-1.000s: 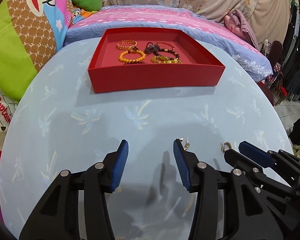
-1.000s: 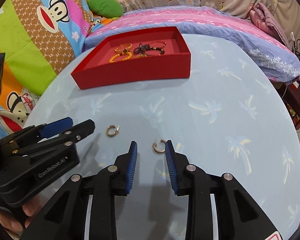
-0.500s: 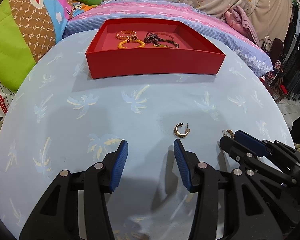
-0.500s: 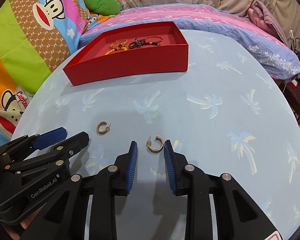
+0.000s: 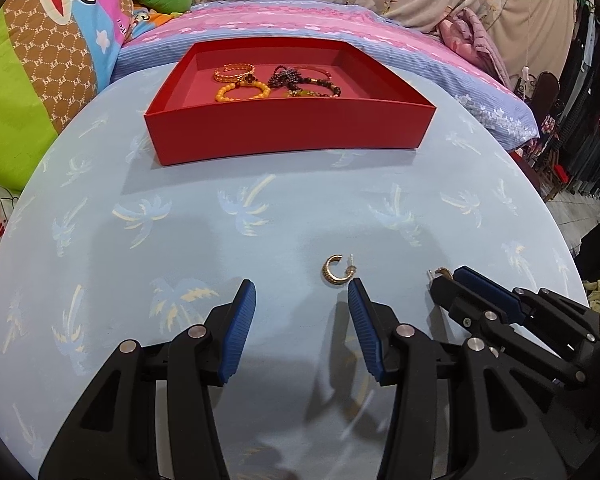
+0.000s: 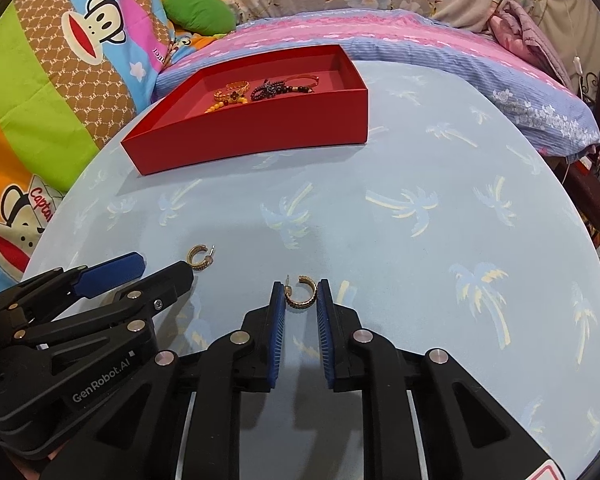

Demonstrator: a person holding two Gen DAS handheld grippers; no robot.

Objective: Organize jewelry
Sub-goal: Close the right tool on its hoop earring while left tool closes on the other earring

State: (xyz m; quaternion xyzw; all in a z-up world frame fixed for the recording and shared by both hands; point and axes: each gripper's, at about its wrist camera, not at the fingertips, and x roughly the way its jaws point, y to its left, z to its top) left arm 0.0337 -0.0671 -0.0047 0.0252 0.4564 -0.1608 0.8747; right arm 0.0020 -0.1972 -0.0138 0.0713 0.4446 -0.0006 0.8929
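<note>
"GenRobot.AI" is showing in white on the left gripper [image 6: 156, 276], whose jaws are standing about half open and empty just beside one ribbed gold hoop earring [image 5: 336, 271]. The right gripper [image 6: 301, 294] has just been closing on the second earring [image 6: 301, 293] (pads are touching its sides) on the palm-print tablecloth [image 6: 420, 248]. The red box [image 5: 288, 130] is holding beaded bracelets [image 5: 242, 91].

Two gold hoop earrings [image 6: 301, 294] [image 6: 200, 257], one red tray [image 6: 260, 136], several bracelets [image 5: 276, 80]
</note>
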